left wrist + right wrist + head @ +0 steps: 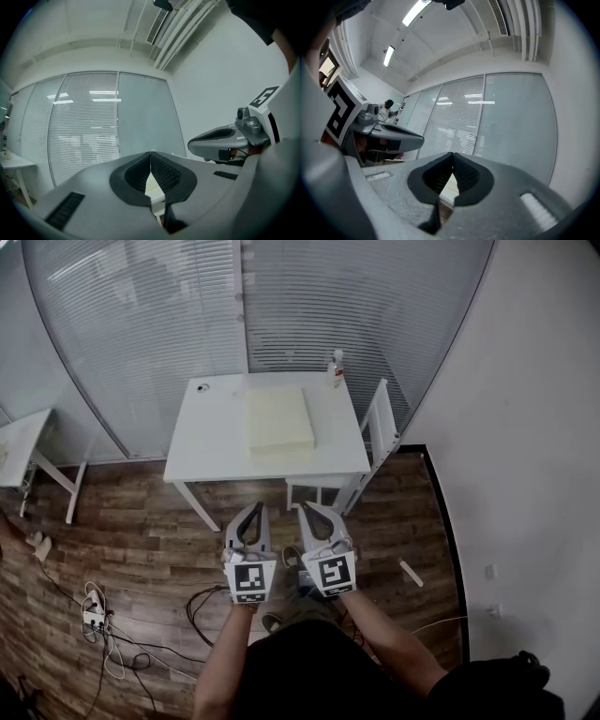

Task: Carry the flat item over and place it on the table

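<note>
both jaws shut and empty, flat item lying on the surface ahead

closest in, the person's forearms reach forward over the wooden floor (150, 531). the left gripper (253, 508) and the right gripper (306, 507) are held side by side, near each other but apart, both pointing ahead. in each gripper view the jaws meet tip to tip with nothing between them; only a small triangular gap shows behind the tips. to the left on the floor lies a tangle of cables (108, 638) with a white power strip (93, 617).

beyond the grippers stands the white surface (211, 442). the flat item (278, 418), pale yellow and rectangular, lies flat on it, a little right of the middle, well apart from both grippers. a small bottle (336, 368) stands upright near the far right corner of the surface, just past the flat item. a white chair (378, 423) sits at the right side of the surface. a smaller white surface (19, 442) shows at the far left edge.

behind everything runs a glass wall with blinds (141, 315).
</note>
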Available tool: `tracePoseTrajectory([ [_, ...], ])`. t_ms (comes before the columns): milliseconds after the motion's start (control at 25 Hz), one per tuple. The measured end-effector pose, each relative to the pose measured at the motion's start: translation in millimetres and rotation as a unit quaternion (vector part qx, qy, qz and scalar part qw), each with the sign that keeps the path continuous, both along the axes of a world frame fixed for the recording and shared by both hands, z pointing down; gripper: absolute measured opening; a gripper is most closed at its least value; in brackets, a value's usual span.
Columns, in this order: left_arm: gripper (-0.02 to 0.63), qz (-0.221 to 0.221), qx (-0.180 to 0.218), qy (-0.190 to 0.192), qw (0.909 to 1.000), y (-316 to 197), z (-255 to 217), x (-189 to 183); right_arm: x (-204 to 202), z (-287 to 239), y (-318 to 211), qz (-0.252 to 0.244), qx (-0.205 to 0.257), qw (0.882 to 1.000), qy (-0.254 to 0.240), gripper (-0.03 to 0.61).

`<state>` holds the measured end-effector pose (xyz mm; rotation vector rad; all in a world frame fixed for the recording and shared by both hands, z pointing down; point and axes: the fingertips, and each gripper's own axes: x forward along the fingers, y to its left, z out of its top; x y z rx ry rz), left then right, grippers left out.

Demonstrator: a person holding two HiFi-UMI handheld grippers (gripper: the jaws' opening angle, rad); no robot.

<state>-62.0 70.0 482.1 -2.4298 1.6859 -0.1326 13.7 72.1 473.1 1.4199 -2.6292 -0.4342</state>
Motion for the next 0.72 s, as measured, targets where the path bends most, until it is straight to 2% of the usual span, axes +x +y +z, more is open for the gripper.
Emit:
tracePoseTrajectory([
  [440, 0.005, 0.008, 0.008, 0.014, 0.9998, 1, -8, 9, -10, 5, 1, -0.010, -0.004, 0.999, 0.035, -0.005],
  [720, 0.005, 0.013, 0.004, 0.017, 0.9998, -3, -7, 9, -12, 1, -2, -0.009, -0.001, 0.999, 0.030, -0.005],
])
